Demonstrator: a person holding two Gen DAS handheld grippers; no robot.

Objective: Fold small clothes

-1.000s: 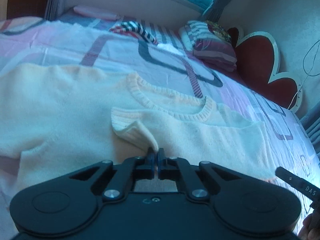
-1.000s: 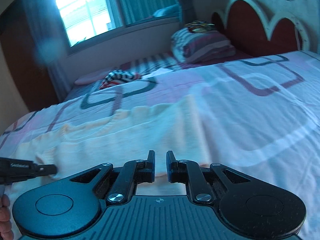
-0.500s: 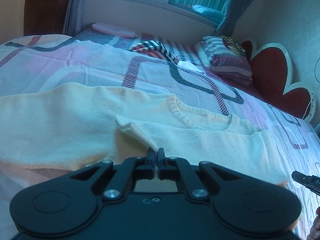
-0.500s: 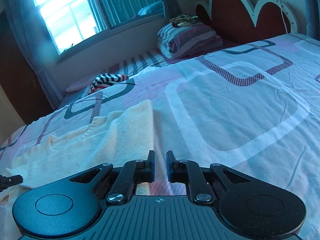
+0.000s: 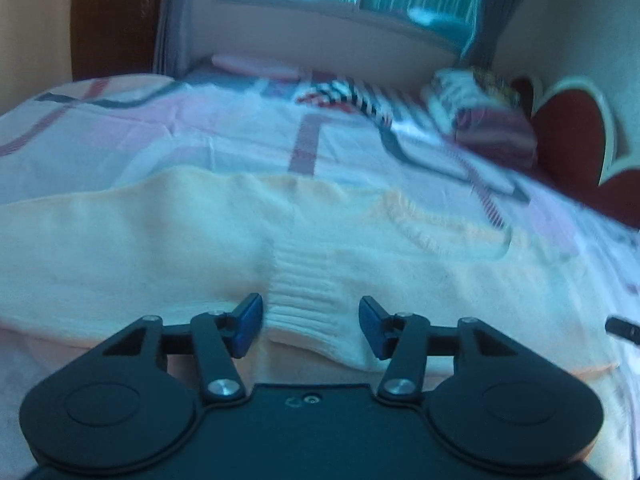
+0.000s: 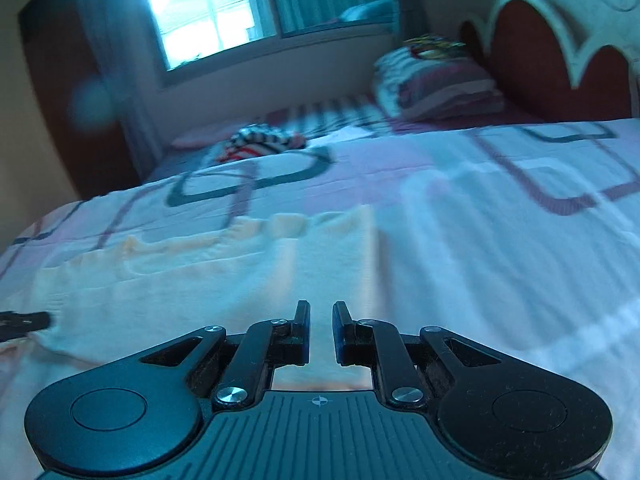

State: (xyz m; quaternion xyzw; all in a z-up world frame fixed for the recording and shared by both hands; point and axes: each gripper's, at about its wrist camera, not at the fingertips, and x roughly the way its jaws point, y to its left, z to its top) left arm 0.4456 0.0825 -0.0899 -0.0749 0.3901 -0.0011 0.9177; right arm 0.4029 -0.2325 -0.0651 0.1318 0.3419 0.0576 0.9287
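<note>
Sweater (image 5: 160, 240): cream knit, spread flat on bed (image 5: 200, 136) for folding.
Cuff (image 5: 304, 304): lay between left gripper (image 5: 310, 324)'s released fingers.
Right gripper (image 6: 321, 330): fingers slightly parted, empty, over sweater edge.

The sweater (image 5: 168, 240) is showing pale cream with ribbed cuffs, lying on a bedspread (image 6: 500, 240) showing white and pink with dark looping lines. A striped pillow (image 6: 436, 84) is sitting against the red, white-edged headboard (image 6: 536, 52).
</note>
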